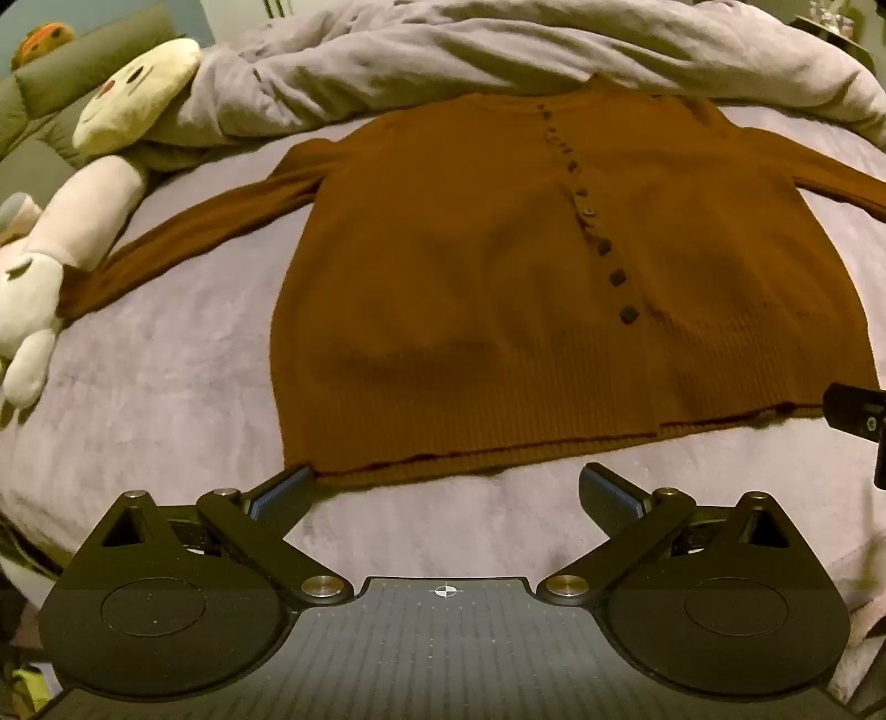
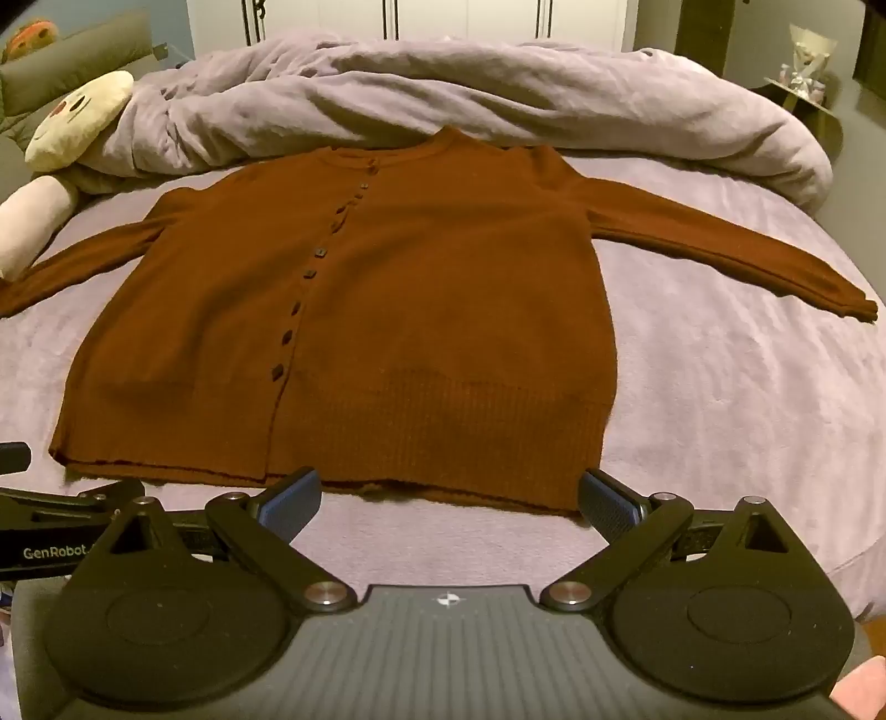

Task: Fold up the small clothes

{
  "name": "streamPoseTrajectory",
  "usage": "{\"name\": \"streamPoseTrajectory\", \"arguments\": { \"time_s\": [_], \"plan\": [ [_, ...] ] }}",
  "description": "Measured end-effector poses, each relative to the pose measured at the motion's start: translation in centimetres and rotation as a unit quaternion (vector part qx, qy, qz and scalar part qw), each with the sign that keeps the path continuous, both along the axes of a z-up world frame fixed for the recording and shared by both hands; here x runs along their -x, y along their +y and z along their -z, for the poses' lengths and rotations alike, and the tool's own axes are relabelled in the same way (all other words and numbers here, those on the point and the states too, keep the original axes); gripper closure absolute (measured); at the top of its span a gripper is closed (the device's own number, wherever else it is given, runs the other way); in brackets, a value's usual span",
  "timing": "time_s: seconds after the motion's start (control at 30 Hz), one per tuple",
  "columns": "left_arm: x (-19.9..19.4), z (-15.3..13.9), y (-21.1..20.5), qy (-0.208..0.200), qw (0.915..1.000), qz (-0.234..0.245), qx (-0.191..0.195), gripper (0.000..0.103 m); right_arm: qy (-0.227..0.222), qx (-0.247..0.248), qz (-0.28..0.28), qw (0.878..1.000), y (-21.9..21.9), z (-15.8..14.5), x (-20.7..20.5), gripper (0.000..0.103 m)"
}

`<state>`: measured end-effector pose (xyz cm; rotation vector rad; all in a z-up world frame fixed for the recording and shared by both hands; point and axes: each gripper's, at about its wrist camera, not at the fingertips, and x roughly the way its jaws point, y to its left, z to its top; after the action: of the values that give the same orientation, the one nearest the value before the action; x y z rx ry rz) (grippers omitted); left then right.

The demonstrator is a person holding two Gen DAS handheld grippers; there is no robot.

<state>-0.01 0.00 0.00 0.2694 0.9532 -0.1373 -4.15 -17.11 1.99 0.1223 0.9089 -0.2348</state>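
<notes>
A rust-brown buttoned cardigan (image 1: 470, 288) lies flat, front up, on a lilac bed sheet (image 1: 166, 387), sleeves spread to both sides. It also shows in the right wrist view (image 2: 387, 310). My left gripper (image 1: 446, 490) is open and empty, just in front of the hem's left part. My right gripper (image 2: 448, 495) is open and empty, just in front of the hem's right part. The right gripper's tip shows at the right edge of the left wrist view (image 1: 855, 415). The left gripper's body shows at the left edge of the right wrist view (image 2: 50, 526).
A bunched lilac duvet (image 2: 470, 94) lies behind the cardigan. Plush toys (image 1: 66, 221) lie at the left, touching the left sleeve's cuff. A green cushion (image 1: 83, 61) is at the far left. White wardrobe doors (image 2: 443, 19) stand behind the bed.
</notes>
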Motion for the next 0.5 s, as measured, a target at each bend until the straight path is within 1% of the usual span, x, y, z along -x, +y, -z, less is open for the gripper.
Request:
{"name": "streamPoseTrajectory", "arguments": {
  "time_s": [0.17, 0.2, 0.43, 0.5],
  "plan": [
    [-0.02, 0.07, 0.10, 0.002, 1.0000, -0.003, -0.001, 0.000, 0.001, -0.006, -0.002, 1.000, 0.07, 0.13, 0.17, 0.004],
    [-0.01, 0.08, 0.15, 0.002, 1.0000, -0.005, 0.000, 0.000, 0.001, -0.007, -0.002, 1.000, -0.11, -0.26, 0.07, 0.004],
    [0.09, 0.14, -0.56, 0.004, 1.0000, -0.007, 0.001, 0.000, -0.001, -0.005, -0.002, 1.000, -0.30, -0.22, 0.23, 0.004],
    [-0.02, 0.18, -0.12, 0.004, 1.0000, -0.003, 0.004, 0.000, -0.001, -0.005, -0.002, 1.000, -0.32, -0.27, 0.21, 0.004]
  ]
}}
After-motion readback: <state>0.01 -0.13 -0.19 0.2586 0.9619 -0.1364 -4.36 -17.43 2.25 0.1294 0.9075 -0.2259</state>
